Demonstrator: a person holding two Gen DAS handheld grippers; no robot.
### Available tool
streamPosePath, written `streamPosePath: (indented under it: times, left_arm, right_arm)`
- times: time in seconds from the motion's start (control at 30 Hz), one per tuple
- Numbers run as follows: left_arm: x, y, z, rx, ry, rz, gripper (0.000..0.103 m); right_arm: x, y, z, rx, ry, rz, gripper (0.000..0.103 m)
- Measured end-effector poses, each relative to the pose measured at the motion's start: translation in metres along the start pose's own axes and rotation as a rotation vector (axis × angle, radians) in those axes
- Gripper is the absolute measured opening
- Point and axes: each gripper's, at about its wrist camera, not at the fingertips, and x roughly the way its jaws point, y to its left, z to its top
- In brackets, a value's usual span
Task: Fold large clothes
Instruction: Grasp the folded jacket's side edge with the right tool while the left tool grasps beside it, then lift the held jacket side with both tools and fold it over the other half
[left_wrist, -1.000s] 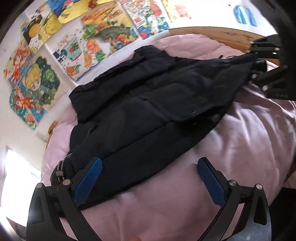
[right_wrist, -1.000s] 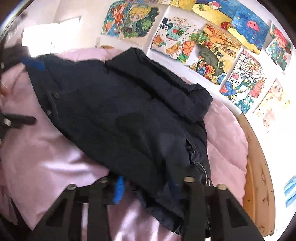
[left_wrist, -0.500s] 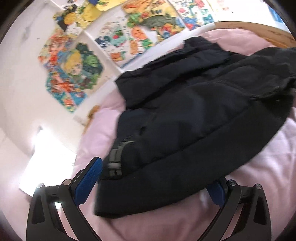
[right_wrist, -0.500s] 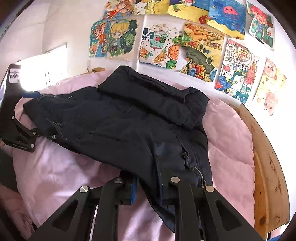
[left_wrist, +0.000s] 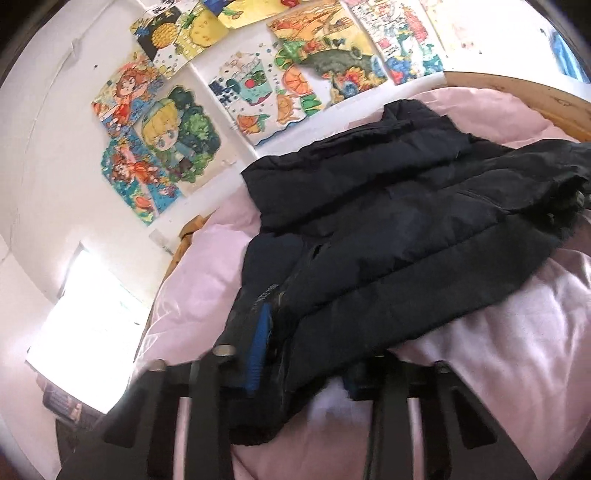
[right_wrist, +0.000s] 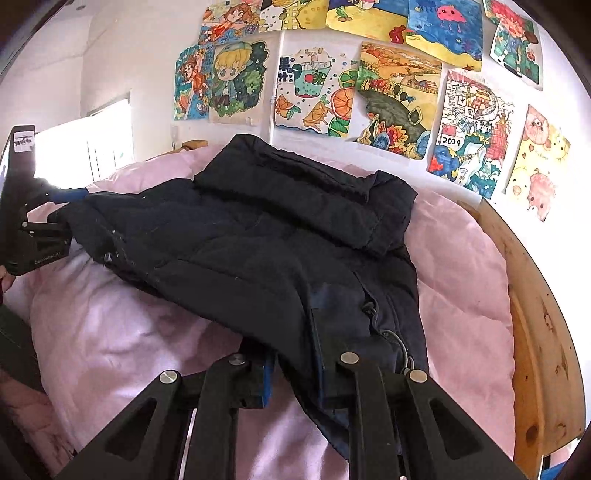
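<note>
Garment: a dark navy padded jacket (right_wrist: 258, 251) is lying spread on the bed, its quilted panels stitched in wide bands; the fabric is matte and puffy.
Collar end: the thick folded collar is lying nearest the wall of drawings (right_wrist: 399, 96), doubled over itself.
Hem end: the hem is being lifted clear of the duvet at two corners; the cloth is sagging between them.
Hardware: a zipper with a metal ring pull (right_wrist: 400, 354) is running along the jacket edge beside the right hand-held gripper.
Left hand-held gripper (left_wrist: 303, 350): its jaws have just been closing; the blue ribbed pads are now clamping one hem corner of the jacket.
Right hand-held gripper (right_wrist: 295, 365): its jaws have been closing too and are pinching the opposite hem corner, cloth bunching between the pads.
Bedding: a pale pink duvet (right_wrist: 122, 332), smooth and softly creased, is lying under the jacket.
Bed frame (right_wrist: 535, 332): curved bare wood, knotted, is edging the duvet to the right of the jacket.
</note>
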Motion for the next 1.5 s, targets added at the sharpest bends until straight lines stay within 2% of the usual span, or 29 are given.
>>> streamPosePath:
  times: [0.1,0.2,0.4,0.57,0.73,0.83,0.9,1.13,1.33,1.5]
  left_arm:
    - [-0.005,-0.002,0.001,0.01,-0.017,-0.002,0.014]
    - [-0.016,0.004,0.005,-0.015,-0.03,-0.042,0.01]
    - [-0.069,-0.001,0.011,0.043,-0.102,-0.076,0.007]
    - [-0.134,0.003,-0.005,0.052,-0.107,-0.153,0.007]
    - [-0.173,0.005,-0.012,0.039,-0.106,-0.202,0.007]
    - [-0.171,0.007,-0.002,0.014,-0.095,-0.222,0.007]
    - [-0.168,0.01,0.01,0.018,-0.113,-0.205,0.007]
    - [-0.138,0.038,0.071,0.011,-0.16,-0.176,0.007]
    - [-0.086,0.06,0.126,-0.012,-0.129,-0.165,0.007]
    - [-0.022,0.078,0.166,-0.041,-0.067,-0.176,0.007]
  right_arm:
    - [-0.001,0.001,0.0,-0.005,-0.004,-0.001,0.016]
    - [-0.002,0.001,0.0,-0.001,-0.002,0.0,0.014]
    - [-0.022,-0.004,0.0,0.009,0.003,0.002,0.01]
    - [-0.08,-0.008,0.002,0.008,-0.003,0.001,0.01]
    - [-0.134,0.004,-0.006,-0.029,0.009,0.025,0.01]
    - [-0.142,0.007,-0.007,-0.022,0.015,0.038,0.01]
    - [-0.138,0.006,0.0,-0.032,0.001,0.029,0.01]
    - [-0.116,-0.022,0.057,-0.027,-0.029,0.006,0.01]
    - [-0.076,-0.052,0.115,-0.041,-0.032,-0.02,0.011]
    - [-0.027,-0.068,0.153,-0.113,-0.015,-0.067,0.012]
